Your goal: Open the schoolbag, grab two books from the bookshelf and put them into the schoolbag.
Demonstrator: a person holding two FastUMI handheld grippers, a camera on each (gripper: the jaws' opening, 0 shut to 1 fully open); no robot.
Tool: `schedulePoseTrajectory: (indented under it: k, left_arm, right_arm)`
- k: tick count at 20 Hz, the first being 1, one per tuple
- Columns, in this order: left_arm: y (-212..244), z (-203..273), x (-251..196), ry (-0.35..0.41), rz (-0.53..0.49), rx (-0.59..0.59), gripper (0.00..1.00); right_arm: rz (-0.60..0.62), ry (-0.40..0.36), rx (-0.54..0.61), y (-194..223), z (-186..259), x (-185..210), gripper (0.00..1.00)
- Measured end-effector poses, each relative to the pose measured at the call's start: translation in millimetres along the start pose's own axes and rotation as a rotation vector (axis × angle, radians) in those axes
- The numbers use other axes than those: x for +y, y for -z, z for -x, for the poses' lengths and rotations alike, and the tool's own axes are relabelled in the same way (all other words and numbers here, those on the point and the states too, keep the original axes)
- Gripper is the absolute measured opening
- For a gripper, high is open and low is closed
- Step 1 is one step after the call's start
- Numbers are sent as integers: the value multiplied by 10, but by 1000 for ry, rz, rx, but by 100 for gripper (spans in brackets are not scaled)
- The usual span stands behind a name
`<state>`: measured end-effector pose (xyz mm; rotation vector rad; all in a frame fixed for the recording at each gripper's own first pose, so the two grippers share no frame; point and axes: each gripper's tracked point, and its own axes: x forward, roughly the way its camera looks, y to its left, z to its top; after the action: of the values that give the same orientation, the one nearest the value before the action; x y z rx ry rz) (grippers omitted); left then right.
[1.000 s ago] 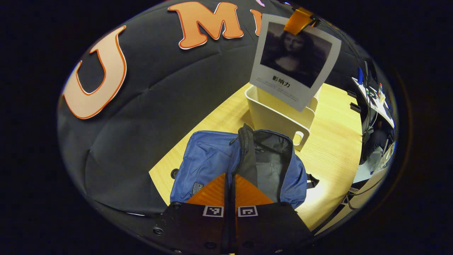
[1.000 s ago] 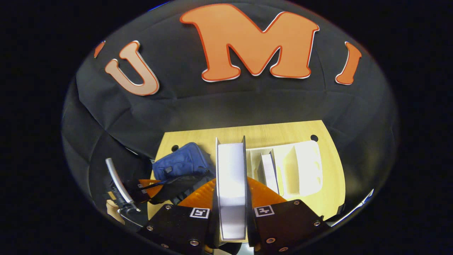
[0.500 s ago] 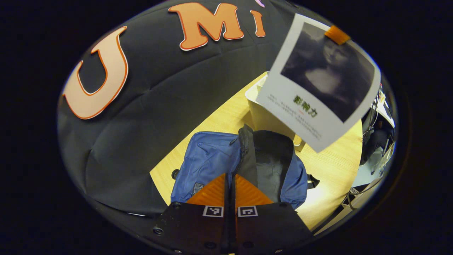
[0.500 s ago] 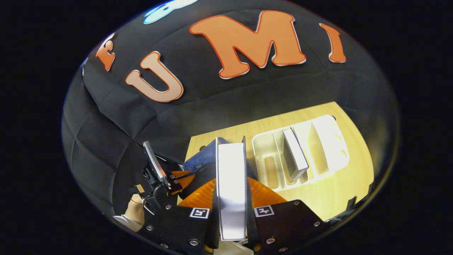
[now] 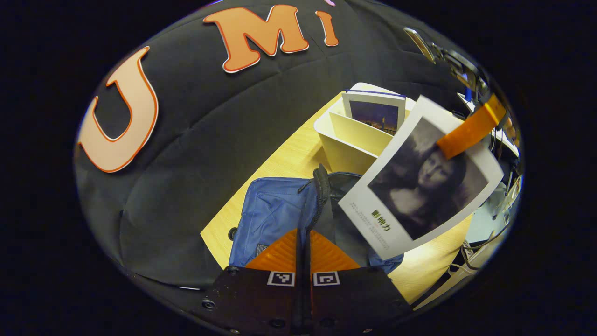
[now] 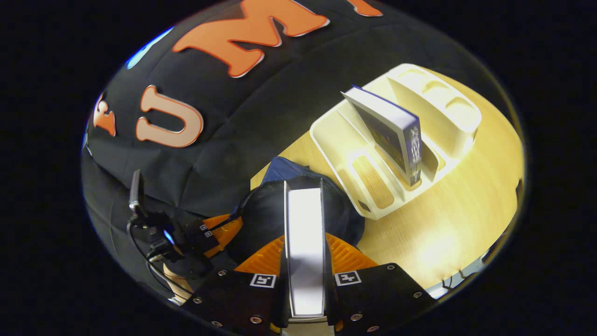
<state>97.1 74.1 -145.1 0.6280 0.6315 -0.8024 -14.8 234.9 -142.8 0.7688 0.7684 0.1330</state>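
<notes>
Schoolbag [image 5: 270, 214]: blue, soft fabric, lying on the bench [image 5: 289, 158] at the edge beside the booth wall. Unzipped, with the dark mouth [image 6: 266, 219] gaping. Judged limp and liable to sag shut unless held by the rim.

Bookshelf [image 5: 345, 140]: pale, rigid, slotted. Set just beside the bag, farther along the bench [image 6: 443, 224]. Nearest slot of the rack [image 6: 447, 116] found vacant in the right gripper view.

Held book [image 5: 419, 186]: pale cover with a dark portrait, hanging in the air over the bag's mouth, tilted. Seen edge-on [image 6: 305, 247] in the right gripper view. Judged a slim paperback: light, fairly stiff, the cover possibly smooth and prone to slip. Gripped near one edge, so likely to swing; best lowered bottom edge first into the opening.

Second book [image 5: 375, 112]: dark cover, standing in a middle slot and leaning [image 6: 392, 135]. Not yet taken. Advised hold: top edge, near the spine, lifted straight out of the slot.

Right gripper [image 6: 305, 240]: clamped on the held book, one finger on each cover. Noted too from the left gripper view [image 5: 466, 130].

Left gripper [image 5: 303, 247]: fingers drawn together, apparently pinching the black zipper rim to keep the mouth open. Confirmed at the bag's rim [image 6: 219, 228] from the right gripper view.
</notes>
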Motion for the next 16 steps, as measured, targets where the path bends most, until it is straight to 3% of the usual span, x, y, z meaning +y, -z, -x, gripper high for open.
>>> schedulePoseTrajectory:
  k: [4, 9, 13, 16]
  left_arm:
    - [-65, 31, -73, 6, -9, 9, 0]
    - [-135, 54, -136, 12, -42, 21, 0]
    - [-132, 59, -133, 9, -48, 27, 0]
    - [-185, 98, -110, 3, -60, 21, 1]
  right_arm:
    - [-137, -84, -36, 171, -371, -1, 31]
    - [-260, -126, -53, 306, -844, -75, 31]
    - [-295, -208, -188, 93, -1031, 9, 31]
    - [-318, -210, -277, -29, -1189, 23, 31]
